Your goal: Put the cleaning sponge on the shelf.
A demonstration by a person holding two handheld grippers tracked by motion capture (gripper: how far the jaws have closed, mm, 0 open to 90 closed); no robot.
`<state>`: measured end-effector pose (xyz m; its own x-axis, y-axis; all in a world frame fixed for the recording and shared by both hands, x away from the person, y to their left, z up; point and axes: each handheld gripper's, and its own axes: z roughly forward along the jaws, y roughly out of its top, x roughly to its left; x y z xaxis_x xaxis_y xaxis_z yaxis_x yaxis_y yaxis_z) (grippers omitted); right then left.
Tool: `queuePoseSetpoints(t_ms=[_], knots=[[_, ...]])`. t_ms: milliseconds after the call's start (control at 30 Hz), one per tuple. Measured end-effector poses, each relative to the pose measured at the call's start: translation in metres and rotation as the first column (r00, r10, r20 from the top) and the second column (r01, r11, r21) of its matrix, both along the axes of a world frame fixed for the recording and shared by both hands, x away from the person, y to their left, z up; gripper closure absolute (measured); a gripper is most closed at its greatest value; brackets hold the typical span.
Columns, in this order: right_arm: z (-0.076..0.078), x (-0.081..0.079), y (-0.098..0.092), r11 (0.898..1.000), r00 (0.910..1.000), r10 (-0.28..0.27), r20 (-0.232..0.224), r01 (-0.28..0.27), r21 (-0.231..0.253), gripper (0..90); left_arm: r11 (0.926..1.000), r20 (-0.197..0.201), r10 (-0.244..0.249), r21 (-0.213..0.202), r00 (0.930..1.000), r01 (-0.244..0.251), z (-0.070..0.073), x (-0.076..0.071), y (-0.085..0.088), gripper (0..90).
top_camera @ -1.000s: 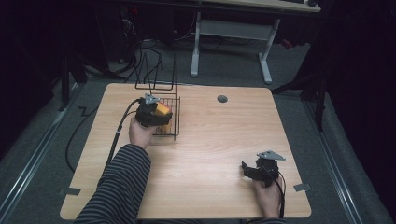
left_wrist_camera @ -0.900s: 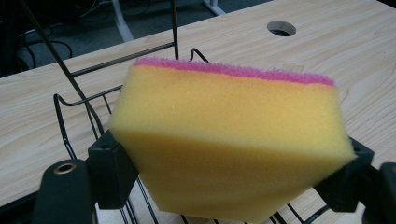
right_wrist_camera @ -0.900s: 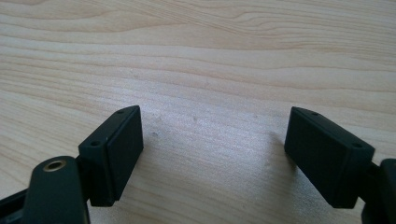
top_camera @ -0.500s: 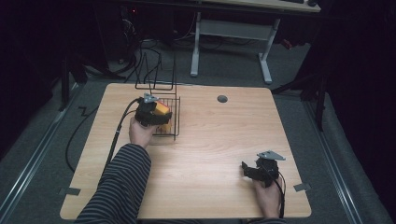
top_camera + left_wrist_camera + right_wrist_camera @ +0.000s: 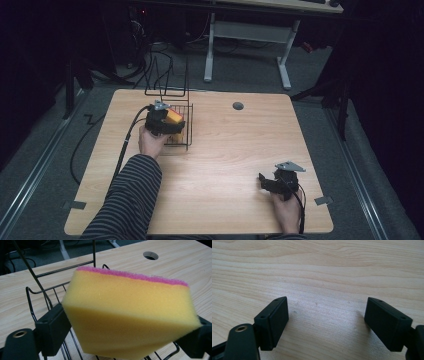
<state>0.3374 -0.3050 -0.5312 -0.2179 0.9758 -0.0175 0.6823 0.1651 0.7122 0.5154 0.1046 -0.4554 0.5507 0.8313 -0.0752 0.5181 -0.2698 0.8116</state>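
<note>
Little is being changed in the high view since the earlier frame, though the left gripper's [image 5: 167, 121] jaws have just been opening around the sponge [image 5: 130, 315], which is still being touched by both. Tilted over the wire basket [image 5: 186, 131], the yellow, pink-topped block is being risked: it could catch the rim and tumble outside. The right gripper [image 5: 325, 322] is being rested on the table [image 5: 240, 150], jaws apart and empty.

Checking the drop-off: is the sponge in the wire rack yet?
Not yet. The sponge sits tilted between the left gripper jaws, which have just been opening, above the rack.
</note>
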Motion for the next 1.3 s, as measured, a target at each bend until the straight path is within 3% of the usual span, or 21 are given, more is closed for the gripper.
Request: queuePoseSetpoints(t_ms=[400,667,867,1300], knots=[[0.000,0.000,0.000,1.000,1.0000,0.000,0.000,0.000,0.000,19.6,0.9998,-0.009,-0.015,-0.010,0.9998,0.015,0.003,-0.002,0.002,0.8],[0.000,0.000,0.000,1.000,1.0000,0.000,0.000,0.000,0.000,19.6,0.9995,-0.007,-0.030,-0.013,0.9995,0.030,0.010,-0.008,0.003,0.0],[0.000,0.000,0.000,1.000,1.0000,-0.002,-0.002,0.002,0.001,19.6,0.9991,0.009,-0.036,0.025,0.9993,0.035,0.015,-0.015,0.001,0.0],[0.000,0.000,0.000,1.000,1.0000,-0.002,-0.001,0.002,0.000,19.6,0.9984,0.017,-0.048,0.033,0.9987,0.047,0.022,-0.028,0.003,0.0]])
